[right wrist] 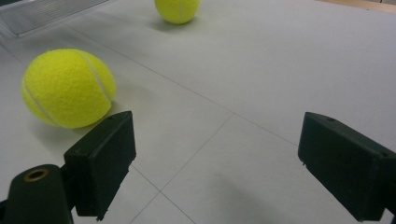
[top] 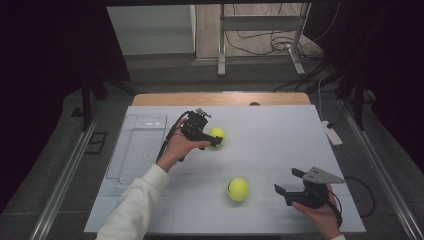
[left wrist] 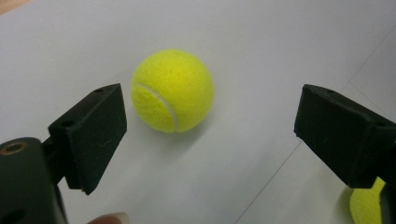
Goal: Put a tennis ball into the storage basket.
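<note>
Right now the left gripper (left wrist: pixel 210 140) has its jaws wide apart, near the far ball (left wrist: pixel 172 90) on the table (top: pixel 280 145). Bump it, and it may roll away.

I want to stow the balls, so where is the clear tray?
In the high view, the clear plastic tray sits at the table's left edge, beside the left tool.
</note>
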The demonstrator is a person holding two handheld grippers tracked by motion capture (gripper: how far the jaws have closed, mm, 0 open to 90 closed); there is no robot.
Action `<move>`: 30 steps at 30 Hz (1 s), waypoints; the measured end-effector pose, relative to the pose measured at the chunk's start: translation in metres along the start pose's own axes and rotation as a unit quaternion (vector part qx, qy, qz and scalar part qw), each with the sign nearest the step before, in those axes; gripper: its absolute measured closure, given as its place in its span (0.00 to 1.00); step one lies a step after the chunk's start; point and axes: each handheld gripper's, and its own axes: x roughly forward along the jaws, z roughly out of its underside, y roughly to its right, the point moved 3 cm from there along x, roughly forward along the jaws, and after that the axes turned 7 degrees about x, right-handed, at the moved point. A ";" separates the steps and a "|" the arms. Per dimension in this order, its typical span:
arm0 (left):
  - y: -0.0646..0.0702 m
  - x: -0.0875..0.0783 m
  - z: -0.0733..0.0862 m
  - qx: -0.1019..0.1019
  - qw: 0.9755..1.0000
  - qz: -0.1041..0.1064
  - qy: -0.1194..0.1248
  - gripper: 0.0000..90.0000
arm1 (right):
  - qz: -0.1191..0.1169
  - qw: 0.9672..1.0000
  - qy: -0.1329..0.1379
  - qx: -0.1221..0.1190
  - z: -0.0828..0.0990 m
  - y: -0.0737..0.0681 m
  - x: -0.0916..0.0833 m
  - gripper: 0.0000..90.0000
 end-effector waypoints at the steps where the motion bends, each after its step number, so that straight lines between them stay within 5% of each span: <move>1: -0.001 0.001 -0.001 -0.001 1.000 0.000 -0.001 0.12 | 0.000 1.000 0.000 0.000 0.000 0.000 0.000 0.13; 30: -0.011 0.024 -0.013 -0.011 1.000 -0.002 -0.021 0.11 | 0.002 1.000 0.001 0.000 0.000 0.000 -0.001 0.13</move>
